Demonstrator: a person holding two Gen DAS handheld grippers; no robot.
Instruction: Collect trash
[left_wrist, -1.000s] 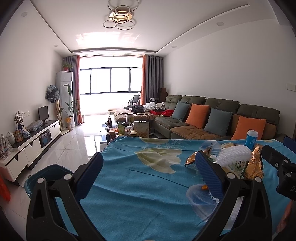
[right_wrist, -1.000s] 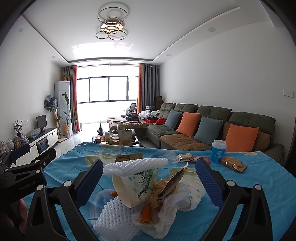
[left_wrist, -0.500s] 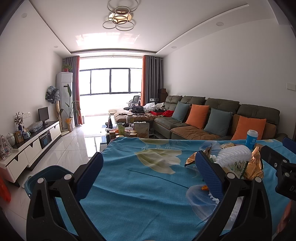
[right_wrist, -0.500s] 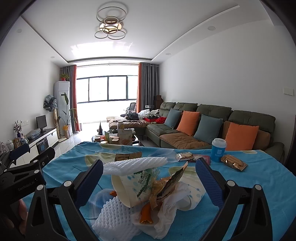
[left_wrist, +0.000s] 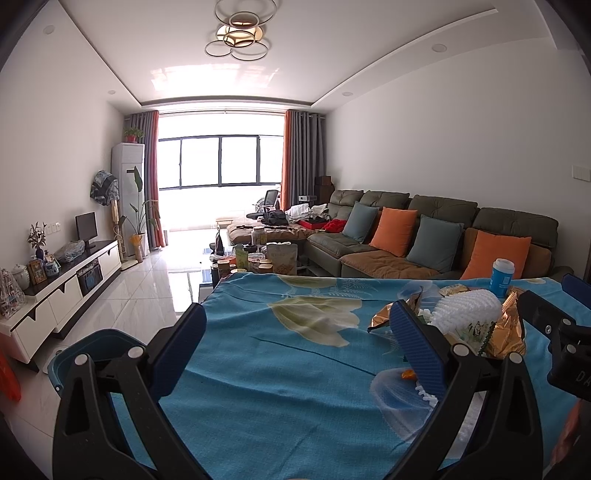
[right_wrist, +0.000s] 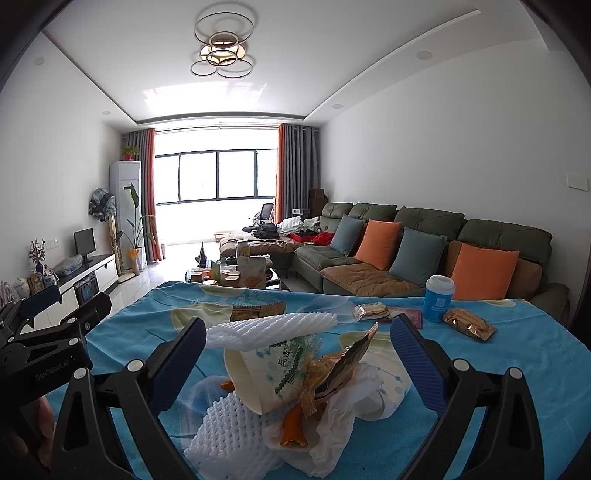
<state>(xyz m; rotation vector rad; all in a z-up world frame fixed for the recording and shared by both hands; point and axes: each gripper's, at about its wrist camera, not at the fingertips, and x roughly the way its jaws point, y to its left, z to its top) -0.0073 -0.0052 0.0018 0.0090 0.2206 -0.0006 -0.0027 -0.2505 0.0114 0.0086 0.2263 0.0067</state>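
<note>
A heap of trash lies on the blue tablecloth (right_wrist: 517, 362): white foam netting (right_wrist: 273, 326), a tipped paper cup (right_wrist: 266, 373), gold foil wrappers (right_wrist: 332, 373) and crumpled tissue (right_wrist: 332, 424). My right gripper (right_wrist: 295, 362) stands open right over the heap, one finger on either side of it. In the left wrist view the same heap (left_wrist: 465, 317) sits at the right, half hidden behind the right finger. My left gripper (left_wrist: 295, 350) is open over bare cloth, left of the heap, holding nothing. Each view catches the other gripper at its edge.
A blue paper cup (right_wrist: 437, 297) and wrapped snacks (right_wrist: 467, 323) (right_wrist: 369, 312) sit at the table's far side. A blue bin (left_wrist: 88, 354) stands on the floor left of the table. A sofa (left_wrist: 424, 236) and a cluttered coffee table (left_wrist: 258, 254) lie beyond.
The right wrist view has crept slightly forward over the heap. The left gripper has held still.
</note>
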